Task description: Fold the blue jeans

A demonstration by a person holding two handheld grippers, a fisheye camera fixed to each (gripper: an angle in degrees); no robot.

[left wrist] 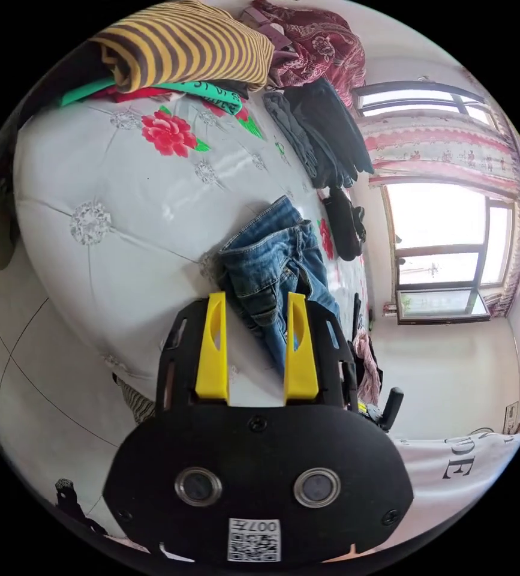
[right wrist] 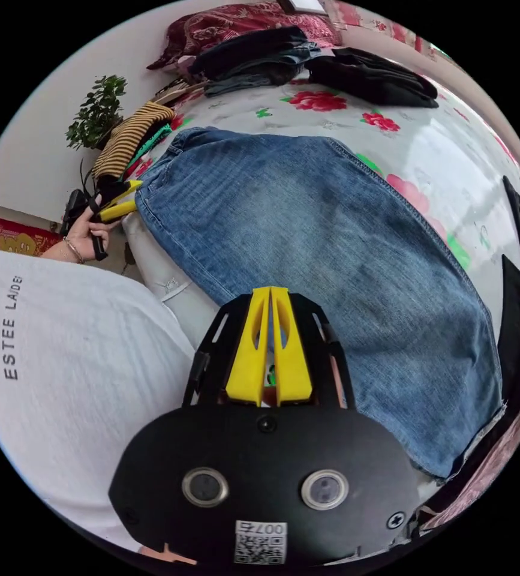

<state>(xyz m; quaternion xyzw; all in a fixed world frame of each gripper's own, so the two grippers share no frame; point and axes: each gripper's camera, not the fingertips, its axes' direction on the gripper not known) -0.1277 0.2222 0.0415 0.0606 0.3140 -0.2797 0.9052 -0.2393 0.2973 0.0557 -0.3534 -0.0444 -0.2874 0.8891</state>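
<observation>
White bedding printed with red flowers covers the bed (right wrist: 343, 126), with a striped yellow-and-brown garment (left wrist: 182, 45), dark clothes (right wrist: 367, 75) and a maroon cloth (left wrist: 319, 42) piled toward its far side.

Starting at the left: the left gripper (left wrist: 255, 300) has its yellow fingers (left wrist: 213, 348) spread apart, and a bunched end of the blue jeans (right wrist: 319, 252) lies just beyond and between their tips; whether they touch the denim I cannot tell. In the right gripper view this same gripper sits at the jeans' far corner, held in the person's hand (right wrist: 86, 231).

Further right, the jeans lie spread fairly flat across the bed's near edge. The right gripper (right wrist: 270, 297) has its fingers pressed together at the near edge of the denim; whether cloth is caught between them is hidden.

This looks like an early step, with the jeans being laid out or gathered for a first fold. Next, the left fingers would need to close on their corner so both ends can be lifted together.
</observation>
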